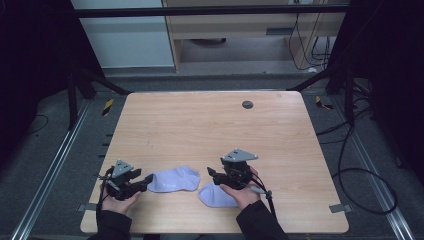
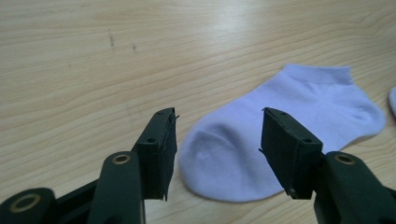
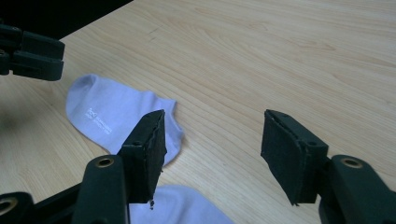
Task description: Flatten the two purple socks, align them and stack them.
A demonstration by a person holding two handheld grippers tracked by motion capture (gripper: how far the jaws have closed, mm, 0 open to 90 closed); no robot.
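Note:
Two pale lilac ankle socks lie flat near the table's front edge. The left sock [image 1: 175, 180] [image 2: 299, 107] [image 3: 107, 116] has its toe just in front of my left gripper [image 1: 148, 179] [image 2: 219, 114], which is open with nothing between its pads. The second sock [image 1: 215, 196] [image 3: 187, 205] lies to the right, partly under the person's right hand. My right gripper [image 1: 211, 175] [image 3: 215, 114] hovers above it, open and empty, pointing toward the left sock's cuff. The left gripper [image 3: 32, 51] also shows at the upper left of the right gripper view.
The wooden table [image 1: 210, 125] has a small dark round cap [image 1: 247, 104] near its far edge. Dark frame legs, cables and floor surround it. The person's sleeves come in over the front edge.

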